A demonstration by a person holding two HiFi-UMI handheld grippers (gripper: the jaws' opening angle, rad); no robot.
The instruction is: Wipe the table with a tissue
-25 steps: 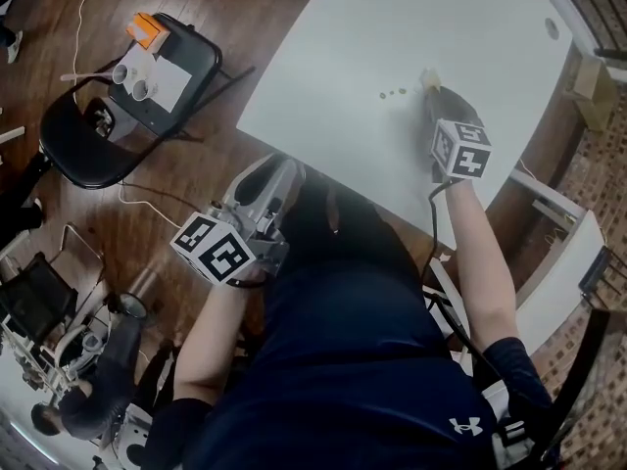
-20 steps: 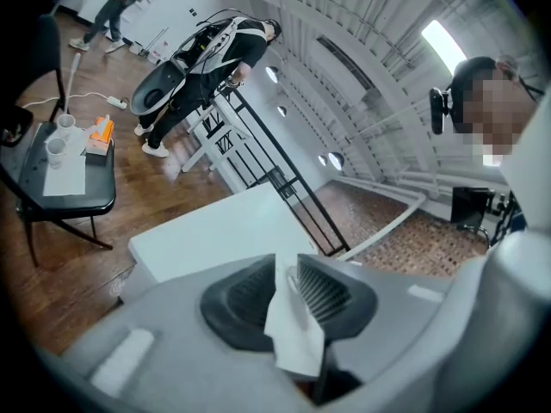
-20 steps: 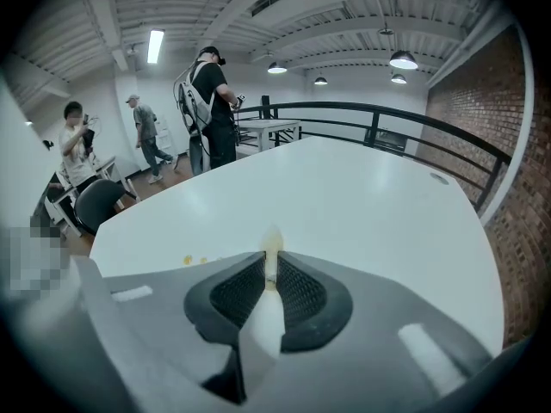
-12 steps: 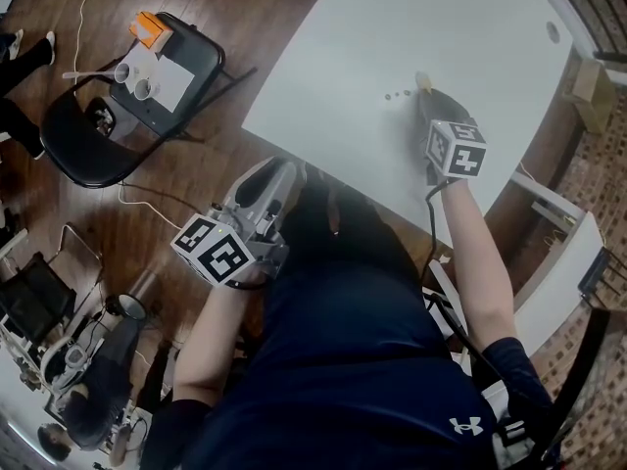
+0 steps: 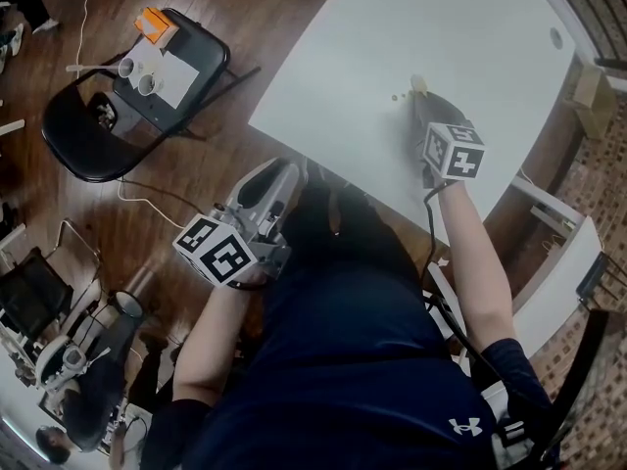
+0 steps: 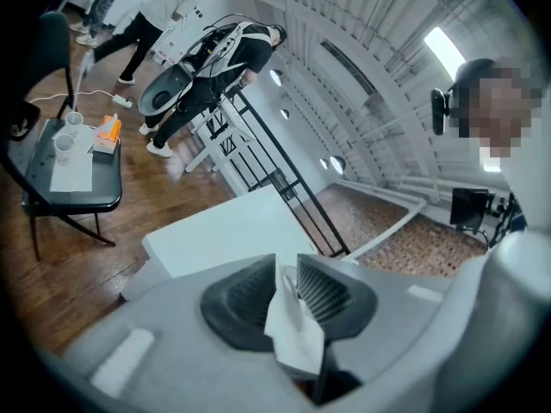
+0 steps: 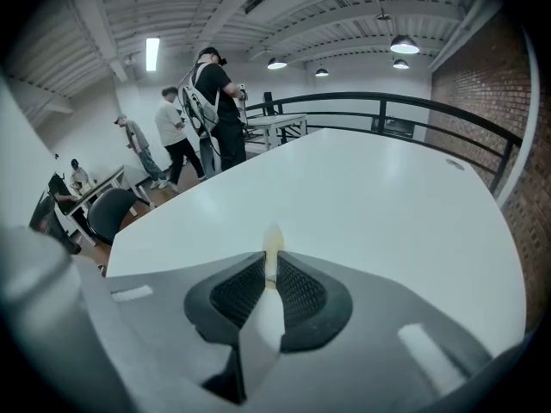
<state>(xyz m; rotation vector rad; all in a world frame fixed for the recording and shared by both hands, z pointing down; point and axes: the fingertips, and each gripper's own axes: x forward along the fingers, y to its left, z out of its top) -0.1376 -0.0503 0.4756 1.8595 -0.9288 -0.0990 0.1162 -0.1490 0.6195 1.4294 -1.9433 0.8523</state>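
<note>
Tools: two, left tool and right tool. Tissue pieces: two, left tissue and right tissue. Tabletop: one. Chair: one. Cups: two. Orange box: one. Paper sheet: one.

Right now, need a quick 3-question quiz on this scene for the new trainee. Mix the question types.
1. True or false: the right gripper is shut on a tissue.
2. Pick one. In the head view, the small brown spots on the table lie: A) close beside the tissue's tip; B) at the opposite table edge; C) hidden under the tissue.
3. Short answer: what sits between the pads of the left gripper?

Key
1. True. Its pads are pinched on the tissue, whose tip pokes out in front.
2. A.
3. A white tissue piece. That gripper is off the table.
</note>
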